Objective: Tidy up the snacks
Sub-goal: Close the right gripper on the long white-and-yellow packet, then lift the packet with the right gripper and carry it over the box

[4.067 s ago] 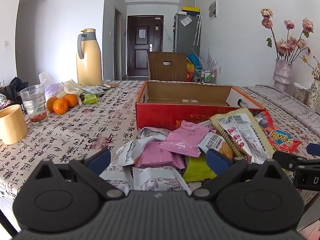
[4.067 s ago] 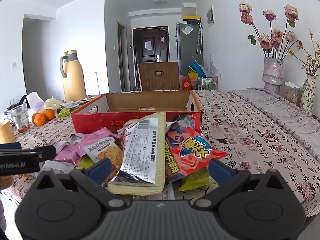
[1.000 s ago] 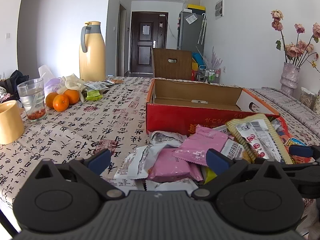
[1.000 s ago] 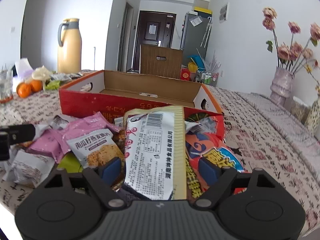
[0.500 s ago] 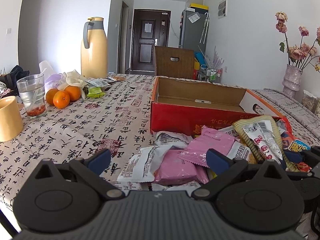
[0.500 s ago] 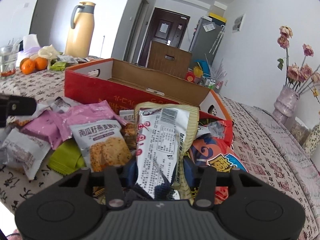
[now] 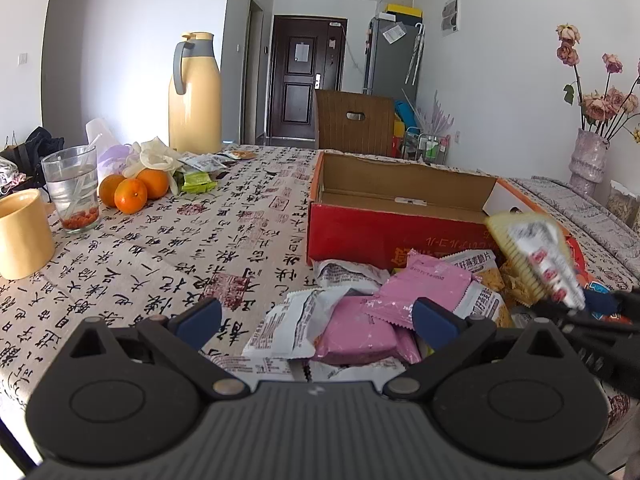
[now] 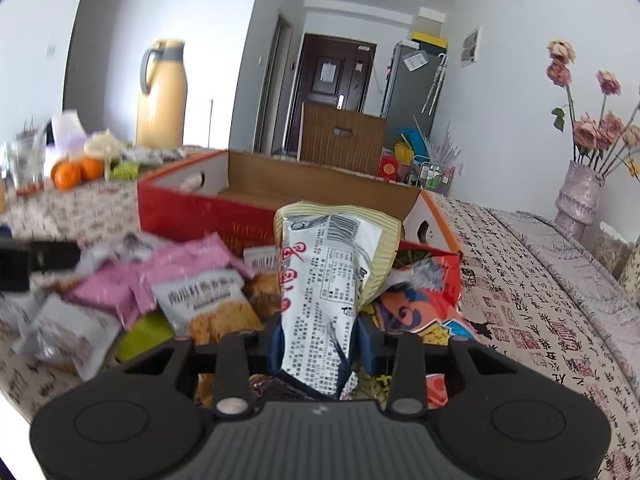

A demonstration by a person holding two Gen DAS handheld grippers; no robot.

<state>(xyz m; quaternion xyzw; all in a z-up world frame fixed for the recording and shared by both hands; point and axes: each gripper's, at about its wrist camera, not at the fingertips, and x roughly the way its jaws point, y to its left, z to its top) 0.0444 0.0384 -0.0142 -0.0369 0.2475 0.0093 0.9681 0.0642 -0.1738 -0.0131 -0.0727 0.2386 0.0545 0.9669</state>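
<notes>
A pile of snack packets lies on the tablecloth in front of an open red cardboard box. My right gripper is shut on a long white and pale-yellow cracker packet, lifted and tilted above the pile; it also shows blurred in the left wrist view. My left gripper is open and empty, low over the near left side of the pile, above pink and white packets. The box looks empty inside.
A yellow thermos, oranges, a glass, a yellow mug and small packets sit on the table's left. Vases with dried roses stand at the far right. A chair back is behind the box.
My right gripper closed on the long cracker packet and lifted it off the pile. My left gripper stayed open and drifted slightly left of the pile.
</notes>
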